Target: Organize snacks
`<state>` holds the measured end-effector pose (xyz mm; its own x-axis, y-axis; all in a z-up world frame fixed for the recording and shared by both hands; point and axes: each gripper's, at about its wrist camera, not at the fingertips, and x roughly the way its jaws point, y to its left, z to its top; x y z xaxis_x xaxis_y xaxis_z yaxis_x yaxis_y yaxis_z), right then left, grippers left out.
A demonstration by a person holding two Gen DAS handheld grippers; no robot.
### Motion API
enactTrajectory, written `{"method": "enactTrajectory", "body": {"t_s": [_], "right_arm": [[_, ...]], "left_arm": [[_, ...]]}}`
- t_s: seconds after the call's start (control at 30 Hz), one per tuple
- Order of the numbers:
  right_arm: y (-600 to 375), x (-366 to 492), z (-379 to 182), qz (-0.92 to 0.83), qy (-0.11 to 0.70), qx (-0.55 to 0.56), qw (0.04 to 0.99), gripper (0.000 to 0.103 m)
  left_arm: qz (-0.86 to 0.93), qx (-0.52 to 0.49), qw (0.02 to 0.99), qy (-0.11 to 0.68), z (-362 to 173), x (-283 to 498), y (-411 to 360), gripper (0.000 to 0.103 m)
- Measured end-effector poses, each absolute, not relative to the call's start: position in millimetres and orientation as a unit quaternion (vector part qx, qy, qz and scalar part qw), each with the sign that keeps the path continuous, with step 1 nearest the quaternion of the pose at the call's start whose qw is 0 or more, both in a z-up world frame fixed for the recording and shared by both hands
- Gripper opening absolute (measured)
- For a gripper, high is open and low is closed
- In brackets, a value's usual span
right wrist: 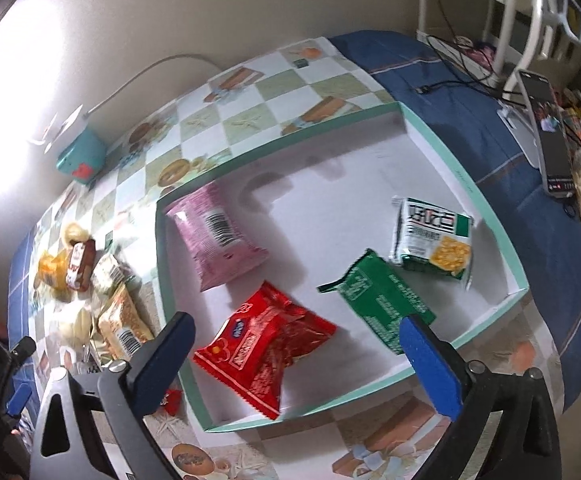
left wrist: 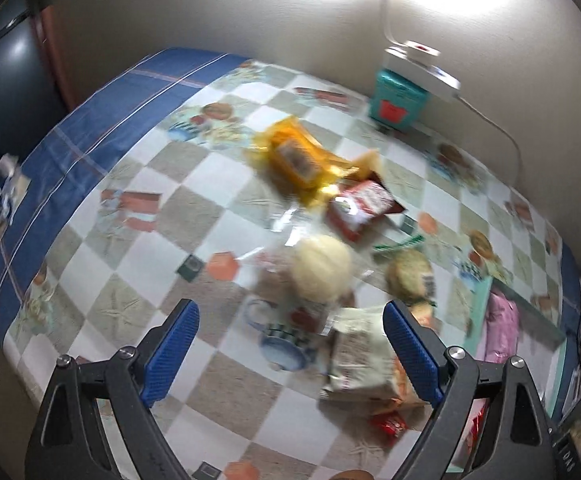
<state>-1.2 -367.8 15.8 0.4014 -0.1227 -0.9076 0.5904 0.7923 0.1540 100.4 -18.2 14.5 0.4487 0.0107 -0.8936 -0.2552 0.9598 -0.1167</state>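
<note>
Loose snacks lie on the checked tablecloth in the left wrist view: a yellow packet (left wrist: 296,156), a dark red packet (left wrist: 360,208), a pale round bun (left wrist: 322,266), a round cracker pack (left wrist: 410,276) and a white-and-orange bag (left wrist: 364,358). My left gripper (left wrist: 290,346) hangs open above them with nothing between its blue pads. In the right wrist view a shallow white box with a mint rim (right wrist: 374,114) holds a pink packet (right wrist: 218,236), a red packet (right wrist: 266,344), a green packet (right wrist: 378,302) and a white-green cracker pack (right wrist: 434,236). My right gripper (right wrist: 296,354) stands open over the box, holding nothing.
A teal carton (left wrist: 396,100) and a white power strip (left wrist: 422,66) with its cable sit by the back wall. A phone on a stand (right wrist: 546,136), cables and a white chair (right wrist: 542,12) crowd the blue cloth at the right. The table edge drops off at the left.
</note>
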Motion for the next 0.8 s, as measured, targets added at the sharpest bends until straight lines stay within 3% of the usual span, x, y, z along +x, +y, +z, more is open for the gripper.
{"method": "enactTrajectory", "body": {"t_s": [0.8], "right_arm": [[-261.4, 45.5, 3.8, -0.136, 0.531, 0.153, 0.823, 0.103]], "left_arm": [[0.123, -0.205, 0.819, 0.521, 5.3, 106.1, 80.0, 0.099]]}}
